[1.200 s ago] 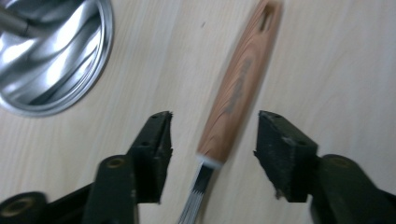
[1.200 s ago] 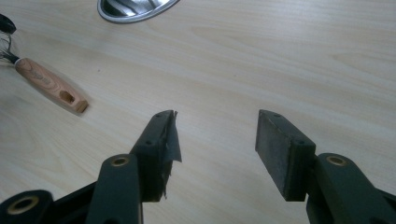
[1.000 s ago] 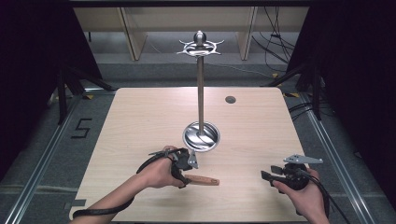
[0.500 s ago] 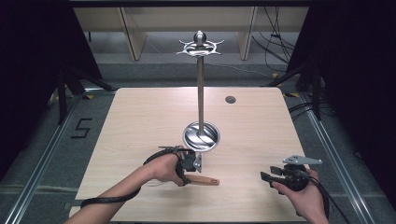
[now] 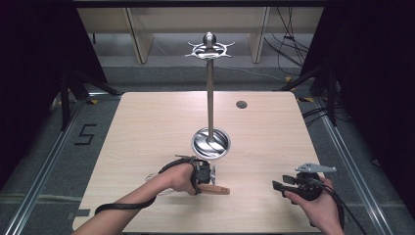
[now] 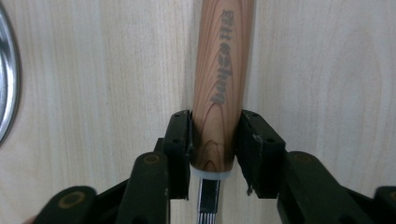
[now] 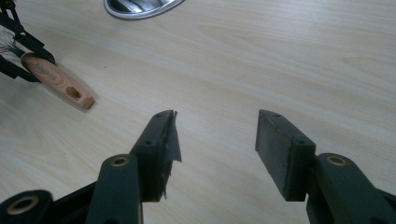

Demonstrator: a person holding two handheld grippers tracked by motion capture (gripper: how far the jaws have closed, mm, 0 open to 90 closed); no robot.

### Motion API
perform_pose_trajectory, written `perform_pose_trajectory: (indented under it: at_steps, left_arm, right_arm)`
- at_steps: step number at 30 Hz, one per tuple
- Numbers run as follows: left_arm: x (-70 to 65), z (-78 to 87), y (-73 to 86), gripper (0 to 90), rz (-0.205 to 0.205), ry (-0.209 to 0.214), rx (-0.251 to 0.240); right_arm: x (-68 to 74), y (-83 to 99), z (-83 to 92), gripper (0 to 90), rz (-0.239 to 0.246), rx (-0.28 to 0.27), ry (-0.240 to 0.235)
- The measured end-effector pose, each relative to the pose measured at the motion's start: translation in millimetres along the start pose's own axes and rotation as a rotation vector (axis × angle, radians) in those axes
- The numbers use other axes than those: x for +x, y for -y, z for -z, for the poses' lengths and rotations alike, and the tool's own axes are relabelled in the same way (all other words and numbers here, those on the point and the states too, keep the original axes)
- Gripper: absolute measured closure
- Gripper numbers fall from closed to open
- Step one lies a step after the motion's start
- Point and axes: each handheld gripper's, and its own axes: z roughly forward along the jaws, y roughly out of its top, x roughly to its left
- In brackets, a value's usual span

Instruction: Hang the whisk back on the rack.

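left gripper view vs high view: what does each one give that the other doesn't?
Left gripper view alone: the dark lettering along the wooden handle, the white collar at its near end, and both jaws of the left gripper flanking that handle, which have just been closing on it; a sliver of gap seems to remain at one pad.

High view alone: the tall metal stand with its hooked top, the right gripper open over bare table, both forearms, and the floor.

Shared: the handle, the left gripper, the stand's shiny round base, the pale wood tabletop.
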Motion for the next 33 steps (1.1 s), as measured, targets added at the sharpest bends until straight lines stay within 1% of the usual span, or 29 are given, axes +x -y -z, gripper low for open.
perform_pose_trajectory:
  at_steps: [1, 2, 3, 5, 6, 7, 8, 9, 10, 11, 12, 13, 14, 15, 16, 17, 18, 19, 20, 21, 22, 23, 24, 25, 26, 29, 31, 32, 33]
  left_arm:
    - [-0.2, 0.0, -0.5, 66.0, -0.003, 0.001, 0.005]
    - [-0.2, 0.0, -0.5, 66.6, -0.003, 0.001, 0.005]
    - [-1.3, 0.4, -1.5, 66.9, 0.006, -0.008, 0.011]
    - [-3.4, 1.9, -1.4, 67.9, 0.019, -0.031, 0.011]
    - [-3.4, 1.9, -1.4, 68.0, 0.019, -0.031, 0.011]
    - [-4.2, 3.0, -0.6, 68.0, 0.023, -0.033, -0.008]
    - [-4.7, 4.9, 0.2, 68.0, 0.03, -0.041, -0.032]
    - [-6.0, 10.4, 2.6, 68.1, 0.051, -0.06, -0.074]
    - [-6.3, 14.3, 3.9, 68.1, 0.06, -0.071, -0.094]
    - [-7.1, 18.2, 5.6, 68.1, 0.079, -0.081, -0.125]
    - [-7.1, 18.2, 5.6, 68.2, 0.079, -0.081, -0.125]
    - [-7.6, 23.0, 7.5, 68.2, 0.094, -0.09, -0.152]
    - [-7.3, 29.7, 9.8, 68.1, 0.094, -0.099, -0.162]
    - [-9.6, 33.4, 11.5, 68.2, 0.134, -0.114, -0.224]
    - [-11.8, 44.2, 16.4, 68.2, 0.166, -0.141, -0.3]
    - [-11.8, 44.2, 16.4, 68.2, 0.166, -0.141, -0.3]
    - [-13.8, 55.5, 22.6, 68.2, 0.21, -0.165, -0.37]
    - [-15.8, 59.4, 25.6, 68.3, 0.251, -0.18, -0.428]
    - [-15.8, 59.4, 25.6, 68.3, 0.251, -0.18, -0.428]
    - [-16.6, 69.5, 32.9, 68.3, 0.278, -0.211, -0.487]
    - [-16.6, 69.5, 32.9, 68.3, 0.278, -0.211, -0.487]
    - [-18.4, 74.1, 36.1, 68.3, 0.31, -0.232, -0.52]
    - [-18.4, 79.1, 40.1, 68.3, 0.316, -0.253, -0.535]
    - [-21.4, 85.2, 45.4, 68.3, 0.367, -0.277, -0.617]
    - [-21.4, 85.2, 45.4, 68.3, 0.367, -0.277, -0.617]
    - [-24.1, 93.9, 51.9, 68.3, 0.41, -0.333, -0.671]
    - [-28.3, 100.9, 54.8, 68.4, 0.486, -0.375, -0.728]
    - [-28.3, 100.9, 54.8, 68.3, 0.486, -0.375, -0.728]
    - [-29.5, 102.4, 55.1, 68.3, 0.515, -0.393, -0.754]
  right_arm:
    - [2.8, 0.2, 0.4, 48.0, -0.029, 0.01, -0.001]
    - [2.8, 0.2, 0.4, 48.0, -0.029, 0.01, -0.001]
    - [1.8, -0.1, 0.2, 48.0, -0.003, 0.004, 0.001]
    - [1.6, 0.0, 0.0, 48.0, -0.007, 0.002, -0.001]
    - [1.6, 0.0, 0.0, 48.0, -0.007, 0.002, -0.001]
    - [1.8, 0.2, 0.0, 48.0, -0.016, 0.004, -0.001]
    - [-1.3, -0.1, 0.2, 48.0, 0.022, -0.007, 0.005]
    - [-1.8, -0.2, -0.2, 48.1, 0.024, -0.008, 0.004]
    - [-1.4, -0.3, -0.1, 48.1, 0.021, -0.006, 0.005]
    - [1.8, 0.0, 0.5, 48.1, -0.021, 0.009, -0.004]
    - [1.8, 0.0, 0.5, 48.1, -0.021, 0.009, -0.004]
    - [1.5, 0.0, -0.3, 48.1, -0.014, 0.001, -0.007]
    - [1.9, -0.1, 0.2, 48.0, -0.016, 0.006, -0.002]
    - [2.0, 0.0, 0.3, 48.1, -0.016, 0.005, -0.001]
    - [1.6, 0.1, 0.0, 48.0, -0.014, 0.0, -0.003]
    - [1.6, 0.1, 0.0, 48.0, -0.014, 0.0, -0.003]
    - [1.1, -0.2, 0.9, 48.0, -0.006, -0.004, 0.012]
    - [1.1, -0.2, 1.0, 48.1, -0.007, -0.005, 0.013]
    - [1.1, -0.2, 1.0, 48.1, -0.007, -0.005, 0.013]
    - [0.7, -0.1, 0.6, 48.0, -0.002, -0.006, 0.013]
    - [1.1, -0.1, 0.0, 48.1, -0.011, -0.002, -0.002]
    - [1.9, 0.0, -0.2, 48.1, -0.02, -0.001, -0.003]
    - [1.9, 0.0, -0.2, 48.1, -0.02, -0.001, -0.003]
    - [1.8, -0.2, 0.0, 48.0, -0.012, -0.001, 0.0]
    - [1.8, -0.2, 0.0, 48.0, -0.012, -0.001, 0.0]
    - [1.8, -0.2, -0.2, 48.1, -0.013, 0.0, 0.001]
    - [1.8, -0.4, -0.1, 48.0, -0.007, 0.001, 0.005]
    - [1.8, -0.4, -0.1, 48.0, -0.007, 0.001, 0.005]
    - [1.8, -0.4, 0.0, 48.0, -0.007, 0.0, 0.005]
